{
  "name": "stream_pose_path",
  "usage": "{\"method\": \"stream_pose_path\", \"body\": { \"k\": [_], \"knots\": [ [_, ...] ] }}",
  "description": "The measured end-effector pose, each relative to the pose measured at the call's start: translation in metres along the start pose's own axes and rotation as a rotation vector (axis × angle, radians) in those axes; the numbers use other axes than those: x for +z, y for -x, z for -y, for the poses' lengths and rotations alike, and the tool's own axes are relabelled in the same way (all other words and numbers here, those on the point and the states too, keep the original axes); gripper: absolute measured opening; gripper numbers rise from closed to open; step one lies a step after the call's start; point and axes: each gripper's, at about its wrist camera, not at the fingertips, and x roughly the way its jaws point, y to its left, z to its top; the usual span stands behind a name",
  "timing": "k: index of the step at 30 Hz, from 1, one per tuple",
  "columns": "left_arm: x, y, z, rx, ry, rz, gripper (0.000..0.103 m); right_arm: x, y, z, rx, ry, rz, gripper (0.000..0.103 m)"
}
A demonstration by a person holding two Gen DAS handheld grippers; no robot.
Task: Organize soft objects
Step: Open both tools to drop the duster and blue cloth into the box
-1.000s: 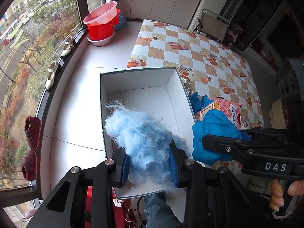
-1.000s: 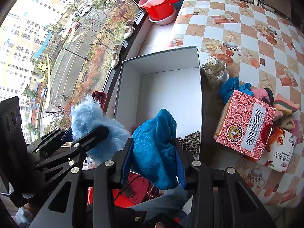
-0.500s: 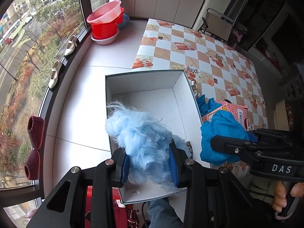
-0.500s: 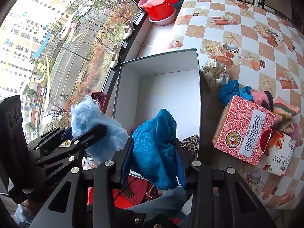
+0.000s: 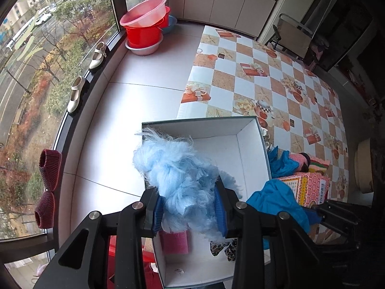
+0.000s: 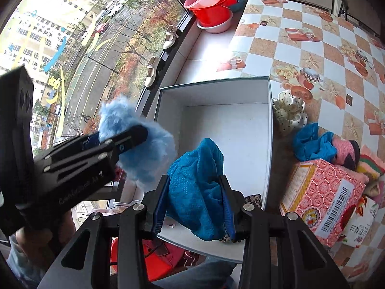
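My left gripper (image 5: 190, 208) is shut on a fluffy light-blue ball (image 5: 175, 171) and holds it above the near left part of the white open box (image 5: 250, 159). The ball also shows in the right wrist view (image 6: 142, 149). My right gripper (image 6: 195, 207) is shut on a teal cloth (image 6: 197, 187), held above the box's (image 6: 226, 130) near edge. The cloth shows to the right in the left wrist view (image 5: 276, 204). Inside the box lie a pink sponge (image 5: 174, 242) and a leopard-print piece (image 5: 222, 249).
A pink patterned carton (image 6: 320, 200), a blue cloth (image 6: 310, 142), a white dotted scrunchie (image 6: 288, 110) and more soft items (image 6: 346, 149) lie on the checkered table right of the box. Red basins (image 5: 144, 31) and shoes (image 5: 77, 94) sit along the window ledge.
Both grippers have risen and drawn back a little with their loads, so the box looks smaller and farther. The pink sponge and leopard piece in the box have come into view.
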Motion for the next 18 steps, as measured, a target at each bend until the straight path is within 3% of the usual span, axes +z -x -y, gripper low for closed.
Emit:
{"method": "stream_pose_path", "body": {
  "k": [8, 13, 14, 15, 16, 18],
  "knots": [
    [0.016, -0.018, 0.002, 0.005, 0.021, -0.022, 0.047, 0.009, -0.016, 0.000, -0.013, 0.011, -0.036, 0.041],
    [0.023, -0.026, 0.005, 0.018, 0.041, -0.047, 0.064, 0.012, -0.022, 0.003, -0.005, 0.018, -0.049, 0.047],
    [0.023, -0.027, 0.005, 0.022, 0.048, -0.051, 0.074, 0.012, -0.023, 0.004, -0.001, 0.017, -0.051, 0.052],
    [0.023, -0.027, 0.004, 0.022, 0.059, -0.045, 0.080, 0.011, -0.023, 0.006, 0.003, 0.014, -0.054, 0.072],
    [0.023, -0.026, 0.003, 0.015, 0.070, -0.033, 0.080, 0.012, -0.024, 0.008, 0.007, 0.012, -0.056, 0.084],
    [0.025, -0.024, 0.001, 0.006, 0.090, -0.024, 0.083, 0.011, -0.025, 0.010, 0.018, 0.007, -0.057, 0.085]
  ]
}}
